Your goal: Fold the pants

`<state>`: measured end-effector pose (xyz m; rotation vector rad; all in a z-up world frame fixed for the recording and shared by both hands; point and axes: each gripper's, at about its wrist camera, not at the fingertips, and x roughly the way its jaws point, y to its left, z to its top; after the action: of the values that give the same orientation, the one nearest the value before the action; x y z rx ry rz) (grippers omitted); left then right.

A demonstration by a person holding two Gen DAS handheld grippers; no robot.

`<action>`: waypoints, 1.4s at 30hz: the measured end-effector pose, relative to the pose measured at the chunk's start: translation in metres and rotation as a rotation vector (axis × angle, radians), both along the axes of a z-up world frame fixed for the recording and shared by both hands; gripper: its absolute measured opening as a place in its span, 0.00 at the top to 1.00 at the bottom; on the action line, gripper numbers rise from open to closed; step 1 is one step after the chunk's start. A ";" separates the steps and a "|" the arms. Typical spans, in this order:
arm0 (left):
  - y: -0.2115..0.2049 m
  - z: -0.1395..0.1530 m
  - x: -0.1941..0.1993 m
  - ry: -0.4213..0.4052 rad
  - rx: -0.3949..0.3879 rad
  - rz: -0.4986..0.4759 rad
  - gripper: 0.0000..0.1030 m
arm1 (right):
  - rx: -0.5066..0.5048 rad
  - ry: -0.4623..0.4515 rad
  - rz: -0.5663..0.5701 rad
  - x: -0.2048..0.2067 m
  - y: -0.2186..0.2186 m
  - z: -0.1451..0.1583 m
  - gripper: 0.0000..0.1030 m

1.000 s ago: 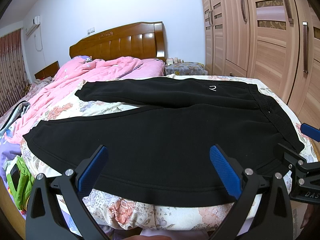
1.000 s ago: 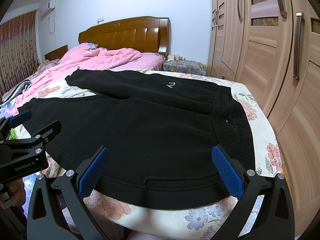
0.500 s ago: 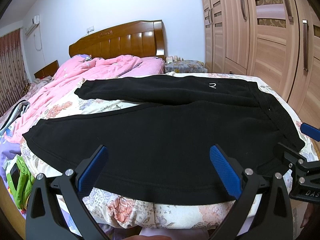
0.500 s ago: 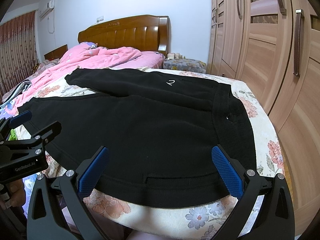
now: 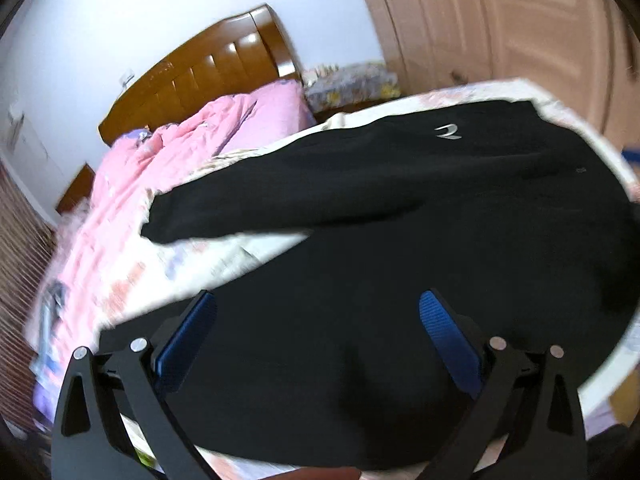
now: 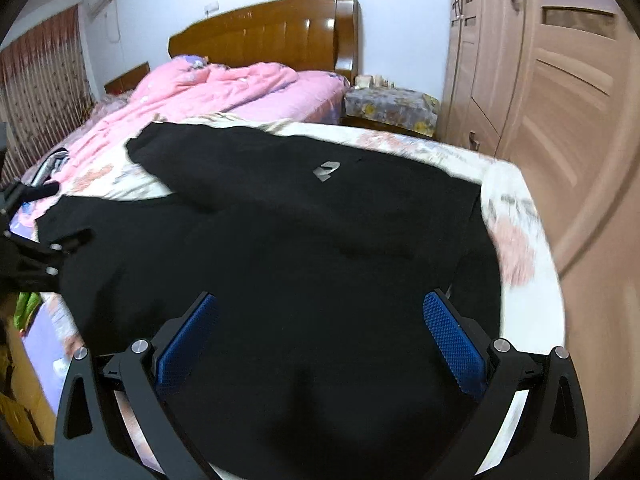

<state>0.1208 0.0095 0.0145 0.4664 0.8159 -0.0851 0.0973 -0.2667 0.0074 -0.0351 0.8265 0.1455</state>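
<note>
A: Left wrist view. The left hand-held gripper (image 5: 316, 336) has its blue pads (image 5: 186, 344) spread wide apart, with nothing between them. The black pants (image 5: 400, 248) fill the frame directly ahead of and under the fingers, spread flat on the bed (image 5: 192, 264).

B: Layout of the pants?

A: One leg runs ahead and to the left of the gripper, its cuff ending on the floral sheet. A small white logo (image 5: 448, 133) sits far ahead, slightly right. The waist end lies to the right. The frame is motion-blurred, so I cannot tell if the fingers touch the fabric.

B: Background?

A: Pink quilt (image 5: 168, 160) far left, wooden headboard (image 5: 208, 76) beyond it, wardrobe (image 5: 500, 28) to the far right.

B: Right wrist view?

A: The right hand-held gripper (image 6: 320, 336) is likewise spread open, empty, above the near part of the pants (image 6: 300, 260). The logo (image 6: 328, 170) lies straight ahead. The waistband edge runs just right of the right pad (image 6: 452, 344), near the bed's (image 6: 520, 248) right side.

B: Is the other gripper visible?

A: Yes, the left hand-held gripper (image 6: 48, 240) shows at the far left edge, over the near leg. Its opening is not readable from this view. A covered nightstand (image 6: 388, 108) stands far ahead, beside the wardrobe (image 6: 560, 120).
</note>
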 end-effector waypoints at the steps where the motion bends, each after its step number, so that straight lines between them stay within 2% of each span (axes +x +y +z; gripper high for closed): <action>1: 0.002 0.002 0.017 0.037 0.008 -0.022 0.02 | 0.012 0.016 0.008 0.019 -0.008 0.001 0.04; 2: 0.004 0.004 0.031 0.068 0.001 -0.041 0.02 | 0.049 0.044 0.021 0.048 -0.022 0.001 0.04; 5: 0.013 0.004 0.081 0.179 -0.089 -0.083 0.02 | 0.073 0.065 0.034 0.102 -0.042 -0.001 0.04; 8: 0.017 0.007 0.120 0.169 -0.176 -0.150 0.02 | 0.060 0.089 0.073 0.159 -0.052 -0.009 0.04; 10: 0.023 0.005 0.143 0.209 -0.285 -0.189 0.02 | 0.039 0.123 0.117 0.191 -0.052 -0.018 0.04; 16: 0.034 -0.020 0.225 0.442 -0.613 -0.146 0.02 | -0.045 0.216 0.261 0.262 -0.054 -0.047 0.04; 18: 0.037 -0.029 0.251 0.472 -0.673 -0.103 0.02 | -0.040 0.234 0.287 0.274 -0.056 -0.053 0.04; 22: 0.039 -0.041 0.281 0.475 -0.745 -0.075 0.02 | -0.028 0.286 0.331 0.293 -0.064 -0.065 0.04; 24: 0.039 -0.046 0.293 0.502 -0.781 -0.067 0.02 | -0.015 0.335 0.351 0.295 -0.067 -0.076 0.05; 27: 0.035 -0.049 0.305 0.521 -0.812 -0.069 0.02 | 0.000 0.295 0.388 0.283 -0.070 -0.075 0.19; 29: 0.032 -0.050 0.309 0.520 -0.814 -0.079 0.02 | 0.049 0.284 0.403 0.276 -0.075 -0.068 0.54; 30: 0.031 -0.050 0.309 0.521 -0.817 -0.083 0.02 | 0.043 0.273 0.391 0.272 -0.077 -0.065 0.63; 31: 0.028 -0.051 0.312 0.524 -0.824 -0.086 0.02 | 0.006 0.255 0.374 0.267 -0.077 -0.062 0.82; 32: 0.027 -0.051 0.314 0.526 -0.831 -0.086 0.02 | -0.020 0.234 0.363 0.261 -0.077 -0.059 0.87; 34: 0.024 -0.050 0.317 0.533 -0.848 -0.078 0.02 | -0.074 0.174 0.334 0.247 -0.073 -0.049 0.90; 37: 0.024 -0.051 0.322 0.550 -0.899 -0.053 0.02 | -0.174 -0.004 0.312 0.199 -0.050 -0.017 0.90; 42: 0.026 -0.051 0.330 0.574 -1.009 0.007 0.02 | -0.246 -0.150 0.284 0.140 -0.027 0.007 0.91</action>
<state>0.4512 0.0358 -0.0366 -0.5450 1.2066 -0.6117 0.2376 -0.2935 0.0146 -0.3914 0.6822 0.3048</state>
